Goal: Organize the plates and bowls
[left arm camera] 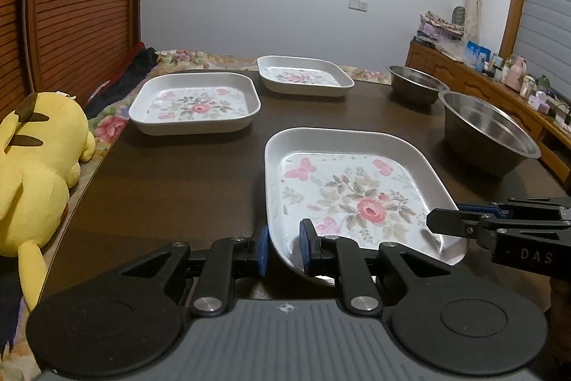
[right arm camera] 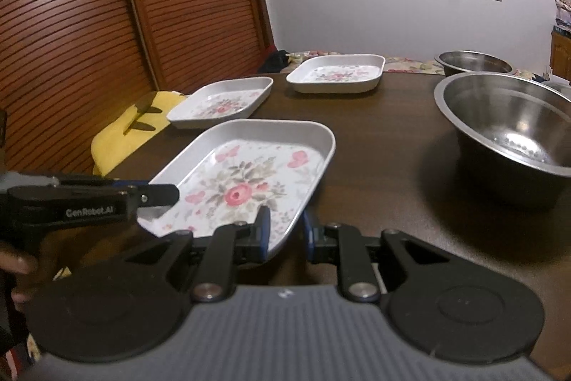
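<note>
The table (left arm camera: 185, 174) is dark, smooth wood with a dull sheen. The plates (left arm camera: 349, 195) look glossy, printed with flowers. The bowls (right arm camera: 514, 131) are shiny metal. The far-left doors (right arm camera: 71, 24) are slatted wood.

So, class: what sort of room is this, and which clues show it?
Probably a bedroom at home: a floral bedspread and plush toy beside the table, louvred wardrobe doors, and a cluttered dresser.

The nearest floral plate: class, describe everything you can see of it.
The nearest white square plate with a rose and butterfly print has rounded corners and a raised rim. It looks like melamine. The left gripper and right gripper each pinch its near rim, above the dark brown wooden table.
</note>
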`<state>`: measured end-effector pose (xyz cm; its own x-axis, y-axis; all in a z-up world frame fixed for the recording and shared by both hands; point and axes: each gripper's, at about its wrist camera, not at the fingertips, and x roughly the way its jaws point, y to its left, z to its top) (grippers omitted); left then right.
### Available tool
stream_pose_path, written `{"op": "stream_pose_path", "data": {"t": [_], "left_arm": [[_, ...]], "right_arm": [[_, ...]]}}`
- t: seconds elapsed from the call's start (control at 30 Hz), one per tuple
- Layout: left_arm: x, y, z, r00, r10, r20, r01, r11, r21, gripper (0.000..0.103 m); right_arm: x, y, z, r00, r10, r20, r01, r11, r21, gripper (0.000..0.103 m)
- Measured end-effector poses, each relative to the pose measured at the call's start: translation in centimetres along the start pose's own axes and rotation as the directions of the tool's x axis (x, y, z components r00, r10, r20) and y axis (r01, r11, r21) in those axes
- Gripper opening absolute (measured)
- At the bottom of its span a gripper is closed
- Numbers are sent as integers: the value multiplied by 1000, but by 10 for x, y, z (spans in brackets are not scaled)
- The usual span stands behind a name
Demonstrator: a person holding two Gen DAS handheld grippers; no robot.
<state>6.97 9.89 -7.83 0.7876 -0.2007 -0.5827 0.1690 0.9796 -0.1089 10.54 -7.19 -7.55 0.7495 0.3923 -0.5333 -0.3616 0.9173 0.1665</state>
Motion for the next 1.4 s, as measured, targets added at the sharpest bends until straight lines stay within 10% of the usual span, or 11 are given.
{"op": "stream_pose_path", "data": {"t": [0.63, 1.4], "left_arm": [[1, 2, 0, 1000, 16, -4, -16, 999, -30, 19], [-8, 22, 43, 996, 50, 81, -49, 999, -7, 48]], "right_arm": [[-1, -5, -9, 1000, 9, 19, -9, 999, 32, 23], [-14, -19, 51, 993, 35, 110, -33, 999, -22, 34]]}}
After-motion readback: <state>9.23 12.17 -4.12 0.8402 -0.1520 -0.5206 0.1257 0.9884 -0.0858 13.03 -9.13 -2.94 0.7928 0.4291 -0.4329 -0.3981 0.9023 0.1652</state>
